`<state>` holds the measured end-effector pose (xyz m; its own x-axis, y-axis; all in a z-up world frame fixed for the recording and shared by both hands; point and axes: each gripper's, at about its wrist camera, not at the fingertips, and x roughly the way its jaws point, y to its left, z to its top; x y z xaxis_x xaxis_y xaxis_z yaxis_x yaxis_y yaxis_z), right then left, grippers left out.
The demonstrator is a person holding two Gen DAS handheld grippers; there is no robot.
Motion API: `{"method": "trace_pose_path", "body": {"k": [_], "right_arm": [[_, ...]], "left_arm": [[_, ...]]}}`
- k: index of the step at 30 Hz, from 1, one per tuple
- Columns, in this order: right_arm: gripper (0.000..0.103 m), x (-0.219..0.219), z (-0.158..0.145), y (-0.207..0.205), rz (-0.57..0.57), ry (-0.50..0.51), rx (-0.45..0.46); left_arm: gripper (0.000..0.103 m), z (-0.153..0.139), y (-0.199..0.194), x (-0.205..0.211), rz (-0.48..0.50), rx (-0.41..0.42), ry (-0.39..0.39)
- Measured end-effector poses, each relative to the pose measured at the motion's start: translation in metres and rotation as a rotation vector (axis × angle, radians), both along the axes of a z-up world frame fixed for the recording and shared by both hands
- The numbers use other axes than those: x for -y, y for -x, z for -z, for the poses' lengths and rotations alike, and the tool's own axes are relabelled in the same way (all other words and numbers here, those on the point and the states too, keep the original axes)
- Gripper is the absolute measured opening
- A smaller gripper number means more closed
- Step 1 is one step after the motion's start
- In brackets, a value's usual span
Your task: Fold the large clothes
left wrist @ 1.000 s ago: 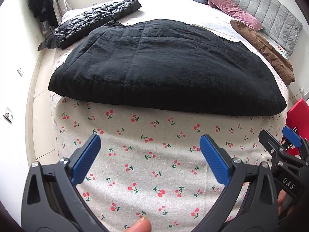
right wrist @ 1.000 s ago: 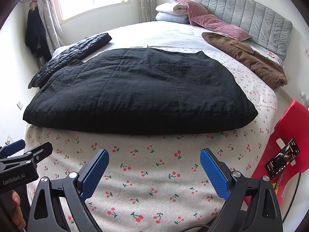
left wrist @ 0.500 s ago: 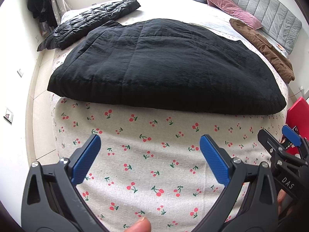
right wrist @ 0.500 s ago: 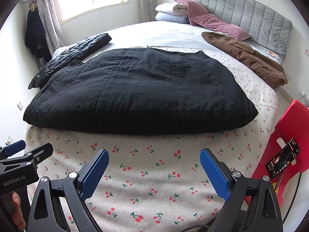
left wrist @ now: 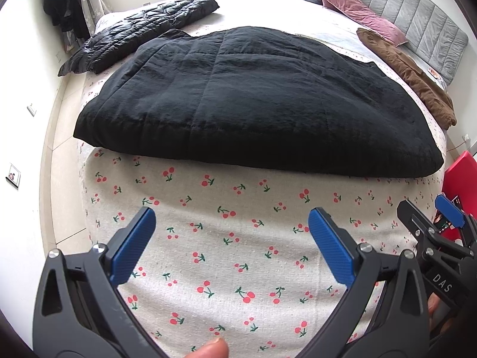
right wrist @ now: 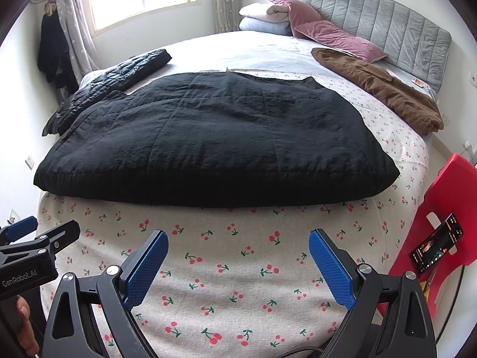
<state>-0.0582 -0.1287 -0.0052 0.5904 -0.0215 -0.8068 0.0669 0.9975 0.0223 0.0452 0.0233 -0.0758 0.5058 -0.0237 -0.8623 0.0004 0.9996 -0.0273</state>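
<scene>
A large black quilted garment (left wrist: pixel 256 101) (right wrist: pixel 214 140) lies spread flat across the cherry-print bed sheet (left wrist: pixel 232 238) (right wrist: pixel 238 256). My left gripper (left wrist: pixel 231 238) hangs open over the bare sheet, short of the garment's near hem, with nothing between its blue pads. My right gripper (right wrist: pixel 238 262) is also open above the sheet, a little back from the same hem. In the left wrist view the right gripper (left wrist: pixel 432 223) shows at the right edge. The left gripper (right wrist: pixel 35 235) appears at the left edge of the right wrist view. A thumb tip (left wrist: pixel 208 349) shows at the bottom.
A shiny black puffer jacket (right wrist: pixel 110 83) lies at the far left of the bed, a brown garment (right wrist: pixel 381 89) at the far right. Pink pillows (right wrist: pixel 328 32) and folded bedding (right wrist: pixel 265 18) rest by the grey headboard (right wrist: pixel 387 21). A red stool (right wrist: pixel 444 217) holding a phone (right wrist: pixel 436 246) stands right of the bed.
Both grippers stay open and have hardly moved; the left view has shifted very slightly. The garment lies as before.
</scene>
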Motion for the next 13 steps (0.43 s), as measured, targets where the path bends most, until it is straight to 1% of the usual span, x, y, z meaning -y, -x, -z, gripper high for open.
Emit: {"method": "trace_pose_path", "body": {"k": [8, 13], "right_arm": [[0.096, -0.0021, 0.0038, -0.0026, -0.007, 0.000, -0.009], [0.096, -0.0052, 0.0090, -0.0059, -0.004, 0.003, -0.018]], "left_arm": [[0.102, 0.0020, -0.0012, -0.0004, -0.003, -0.003, -0.004], [0.102, 0.0056, -0.0027, -0.0025, -0.027, 0.007, -0.011]]}}
